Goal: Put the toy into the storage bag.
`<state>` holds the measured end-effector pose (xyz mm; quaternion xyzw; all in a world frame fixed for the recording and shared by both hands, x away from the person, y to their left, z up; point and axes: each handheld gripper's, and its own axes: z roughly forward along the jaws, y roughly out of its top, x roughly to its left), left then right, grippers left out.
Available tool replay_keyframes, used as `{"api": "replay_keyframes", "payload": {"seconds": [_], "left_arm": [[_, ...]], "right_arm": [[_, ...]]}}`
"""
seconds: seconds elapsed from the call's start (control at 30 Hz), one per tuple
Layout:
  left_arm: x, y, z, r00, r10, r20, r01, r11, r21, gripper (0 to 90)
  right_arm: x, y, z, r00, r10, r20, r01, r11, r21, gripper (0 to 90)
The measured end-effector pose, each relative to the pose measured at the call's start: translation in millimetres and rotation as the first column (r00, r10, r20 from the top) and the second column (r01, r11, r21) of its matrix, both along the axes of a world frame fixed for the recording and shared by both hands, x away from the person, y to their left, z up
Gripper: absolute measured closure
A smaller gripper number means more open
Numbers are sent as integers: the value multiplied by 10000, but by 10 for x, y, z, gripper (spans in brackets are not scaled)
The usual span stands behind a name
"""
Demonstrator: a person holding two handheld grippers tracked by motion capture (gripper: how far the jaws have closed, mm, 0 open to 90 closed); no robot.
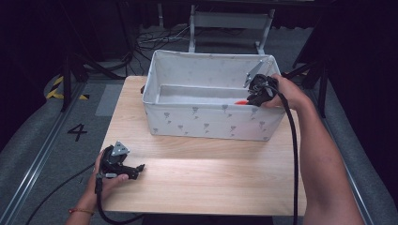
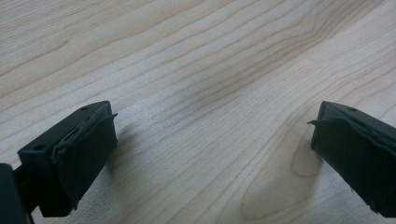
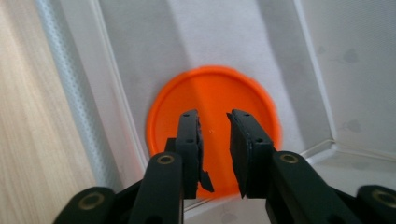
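Note:
A white fabric box (image 1: 206,121) stands at the far side of the wooden table (image 1: 202,176). On its floor, in the right-hand corner, lies a flat orange disc (image 3: 212,91), seen as a red sliver (image 1: 241,101) in the high view. My right gripper (image 3: 213,117) hangs over the disc inside the box (image 3: 140,37); its jaws stand a little apart with nothing between them. It (image 1: 259,91) reaches over the box's right rim. My left gripper (image 1: 140,168) rests low over the table's near left part, jaws wide open (image 2: 212,119) above bare wood (image 2: 187,56).
A black cable (image 1: 294,154) trails from the right gripper along the forearm. Beyond the table are a grey floor with a painted 4 (image 1: 77,131), yellow-black tape (image 1: 56,87), loose cables (image 1: 155,40) and a white frame (image 1: 230,21).

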<state>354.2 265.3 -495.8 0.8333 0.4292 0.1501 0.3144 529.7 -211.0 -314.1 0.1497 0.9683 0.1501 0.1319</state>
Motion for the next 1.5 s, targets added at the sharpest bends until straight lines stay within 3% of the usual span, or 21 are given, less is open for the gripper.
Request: {"api": "replay_keyframes", "payload": {"seconds": [0.17,0.23,0.33,0.4,0.47,0.53,0.63,0.67,0.7,0.73,0.77,0.83,0.87,0.9,0.93,1.0,1.07,1.13,1.23,1.4,1.5], "left_arm": [[0,1,1,10000,-6,11,6,10000,13,5],[0,0,0,10000,-12,-3,12,10000,0,5],[0,0,0,10000,8,5,-8,10000,10,5],[1,1,0,10000,-21,-1,21,10000,10,5],[0,0,0,10000,-5,-3,5,10000,6,6],[0,0,0,10000,-7,-4,7,10000,5,5],[0,0,0,10000,-7,-1,7,10000,6,5],[-1,0,0,10000,9,7,-9,10000,10,5],[0,0,0,10000,-6,-2,6,10000,3,5],[0,1,0,10000,-10,-3,10,10000,5,6],[0,1,0,10000,-10,-3,10,10000,5,5],[-1,-1,0,10000,13,7,-13,10000,3,6],[0,0,0,10000,-4,11,4,10000,-1,6],[-1,-1,0,10000,16,8,-16,10000,7,5],[0,1,1,10000,-1,14,1,10000,29,5],[-1,-1,0,10000,14,7,-14,10000,2,5],[-1,-1,0,10000,12,9,-12,10000,4,5],[0,0,0,10000,4,0,-4,10000,-2,5],[-1,0,1,10000,6,4,-6,10000,10,5],[-1,0,1,10000,8,6,-8,10000,10,5],[-1,0,1,10000,6,7,-6,10000,13,5]], "right_arm": [[-73,-66,122,9966,-431,704,328,9892,1425,638],[-88,-75,137,9956,-529,775,399,9862,1604,625],[-118,-117,192,9901,-984,998,720,9680,2403,571],[-148,-131,220,9865,-1187,1129,846,9594,2690,514],[-201,-157,247,9810,-1510,1215,1019,9351,3395,483],[-247,-176,259,9767,-1659,1359,1052,9228,3706,444],[-328,-217,261,9650,-2155,1491,1327,8924,4313,408],[-378,-240,257,9552,-2464,1637,1474,8762,4589,395],[-378,-240,257,9552,-2464,1637,1474,8762,4589,395],[-416,-262,250,9499,-2679,1607,1632,8642,4760,379],[-416,-262,250,9499,-2679,1607,1632,8642,4760,379],[-461,-279,240,9396,-2947,1742,1803,8586,4799,359],[-490,-294,234,9357,-3051,1770,1849,8516,4904,346],[-532,-314,232,9261,-3290,1848,1987,8414,5026,320],[-532,-314,232,9261,-3290,1848,1987,8414,5026,320],[-610,-350,249,9178,-3436,1988,1963,8282,5250,306],[-644,-361,256,9129,-3505,2092,1963,8264,5278,305],[-724,-401,267,9067,-3610,2182,1913,8130,5499,302],[-807,-441,268,9006,-3619,2408,1855,8209,5401,298],[-1007,-553,273,8887,-3835,2513,1961,8133,5478,290],[-1104,-605,254,8843,-3876,2603,1992,8175,5404,291]]}}
